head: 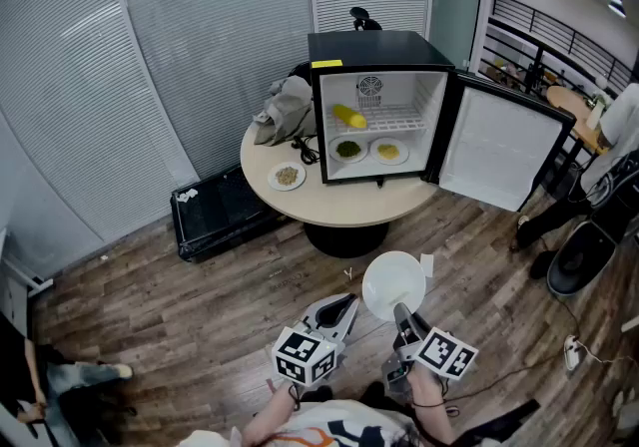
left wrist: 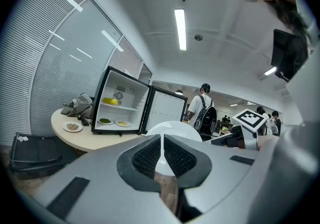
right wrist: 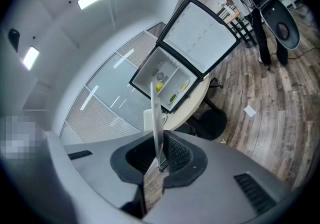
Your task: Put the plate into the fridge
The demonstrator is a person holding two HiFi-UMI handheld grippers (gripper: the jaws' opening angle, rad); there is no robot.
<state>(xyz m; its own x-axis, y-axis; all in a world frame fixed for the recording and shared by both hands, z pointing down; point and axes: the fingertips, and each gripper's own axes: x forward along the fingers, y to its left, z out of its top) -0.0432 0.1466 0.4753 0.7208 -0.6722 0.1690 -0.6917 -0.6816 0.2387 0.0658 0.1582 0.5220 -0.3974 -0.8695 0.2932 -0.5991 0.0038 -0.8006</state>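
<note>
I'm standing well back from the round table (head: 349,211), on the wooden floor, so the whole approach is ahead of me. The fridge (head: 374,101) sits on that table with its door (head: 499,146) swung wide to the right, which leaves the inside open to a straight reach.

The white plate (head: 393,284) is out in the air in front of me, well apart from the fridge. My right gripper (head: 402,320) has its jaws pinched tight on the plate's near rim. In the right gripper view the plate (right wrist: 156,118) stands edge-on between the pads, a grip I judge firm enough for carrying.

My left gripper (head: 339,310) hovers just beside it, jaws drawn together on nothing, free to steady things if needed.

Two small dishes (head: 347,149) already lie on the fridge's bottom, and something yellow (head: 349,117) lies on the wire shelf, so free room looks tight. A third dish (head: 287,176) waits on the table, left of the fridge.
</note>
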